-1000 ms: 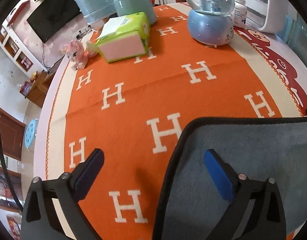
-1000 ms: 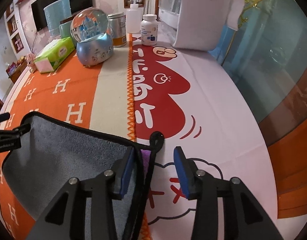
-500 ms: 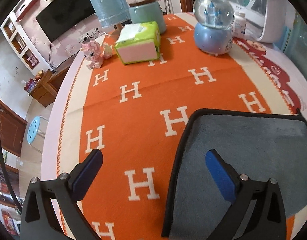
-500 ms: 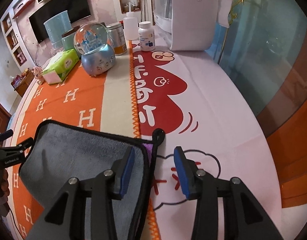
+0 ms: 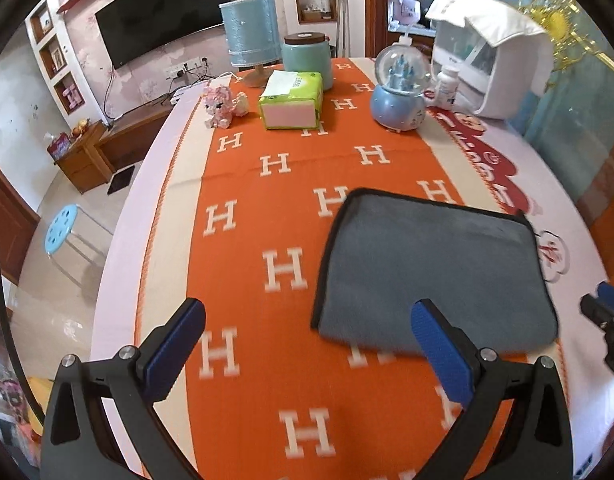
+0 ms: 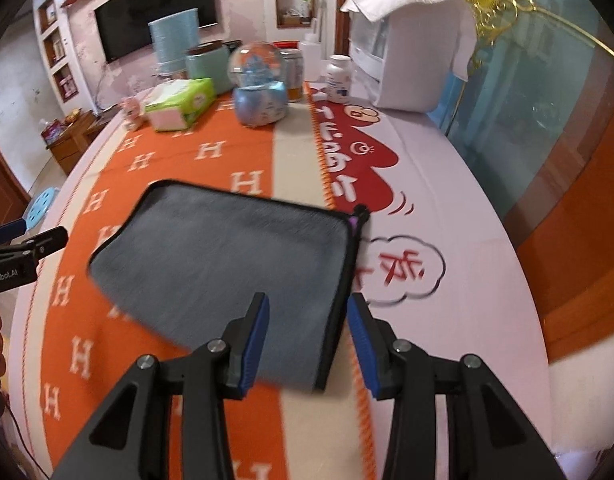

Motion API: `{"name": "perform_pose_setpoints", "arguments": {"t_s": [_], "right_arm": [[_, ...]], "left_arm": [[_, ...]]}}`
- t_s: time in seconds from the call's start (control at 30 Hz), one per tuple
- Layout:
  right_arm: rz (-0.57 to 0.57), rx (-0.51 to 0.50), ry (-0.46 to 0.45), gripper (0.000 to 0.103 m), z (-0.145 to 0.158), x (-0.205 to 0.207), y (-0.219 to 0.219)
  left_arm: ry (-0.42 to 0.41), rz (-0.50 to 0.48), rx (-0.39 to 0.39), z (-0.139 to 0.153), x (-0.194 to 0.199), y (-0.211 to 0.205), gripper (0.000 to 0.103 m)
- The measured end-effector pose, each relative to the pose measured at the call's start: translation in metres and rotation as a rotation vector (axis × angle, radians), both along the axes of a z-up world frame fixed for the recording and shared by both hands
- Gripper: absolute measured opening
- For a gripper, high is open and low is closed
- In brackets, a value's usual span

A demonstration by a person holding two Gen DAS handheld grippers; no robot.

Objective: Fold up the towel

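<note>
A grey towel with black trim (image 5: 431, 272) lies folded flat on the orange H-patterned table cloth (image 5: 267, 208). It also shows in the right wrist view (image 6: 227, 264), with a small black loop at its far right corner. My left gripper (image 5: 307, 344) is open and empty, held above the table near the towel's near left edge. My right gripper (image 6: 309, 332) is open and empty, above the towel's near right corner. Neither touches the towel.
At the far end stand a tissue pack (image 5: 291, 100), a snow globe (image 5: 401, 96), a teal jar (image 5: 307, 58), a blue lamp (image 5: 251, 36), a pill bottle (image 6: 339, 78) and a white appliance (image 6: 407, 48). A blue stool (image 5: 61, 226) stands on the floor left.
Both grippers have lifted up and pulled back from the towel. The towel lies where it was.
</note>
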State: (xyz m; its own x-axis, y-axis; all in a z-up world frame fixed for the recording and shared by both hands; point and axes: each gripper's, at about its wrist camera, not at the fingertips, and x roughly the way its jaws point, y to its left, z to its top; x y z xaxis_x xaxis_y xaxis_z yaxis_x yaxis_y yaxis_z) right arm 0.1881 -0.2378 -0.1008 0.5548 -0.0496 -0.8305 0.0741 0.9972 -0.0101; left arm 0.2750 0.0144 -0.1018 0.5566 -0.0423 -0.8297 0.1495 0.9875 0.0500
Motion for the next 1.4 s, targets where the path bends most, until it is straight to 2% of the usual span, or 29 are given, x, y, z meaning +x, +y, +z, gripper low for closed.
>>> {"name": "perform_pose_setpoints", "arguments": {"t_s": [0.1, 0.57, 0.9, 1.4], "right_arm": [[0.016, 0.022, -0.002, 0.041, 0.008, -0.019, 0.012], [0.064, 0.069, -0.014, 0.041, 0.052, -0.107, 0.052], [0.131, 0.066, -0.028, 0.041, 0.077, -0.145, 0.077], [0.113, 0.066, -0.029, 0.041, 0.086, -0.172, 0.077]], "left_arm": [[0.017, 0.019, -0.020, 0.009, -0.033, 0.007, 0.102], [-0.008, 0.054, -0.046, 0.057, -0.158, 0.018, 0.102], [-0.033, 0.064, -0.061, 0.083, -0.199, 0.018, 0.102], [-0.059, 0.115, -0.080, 0.097, -0.228, 0.009, 0.102]]}}
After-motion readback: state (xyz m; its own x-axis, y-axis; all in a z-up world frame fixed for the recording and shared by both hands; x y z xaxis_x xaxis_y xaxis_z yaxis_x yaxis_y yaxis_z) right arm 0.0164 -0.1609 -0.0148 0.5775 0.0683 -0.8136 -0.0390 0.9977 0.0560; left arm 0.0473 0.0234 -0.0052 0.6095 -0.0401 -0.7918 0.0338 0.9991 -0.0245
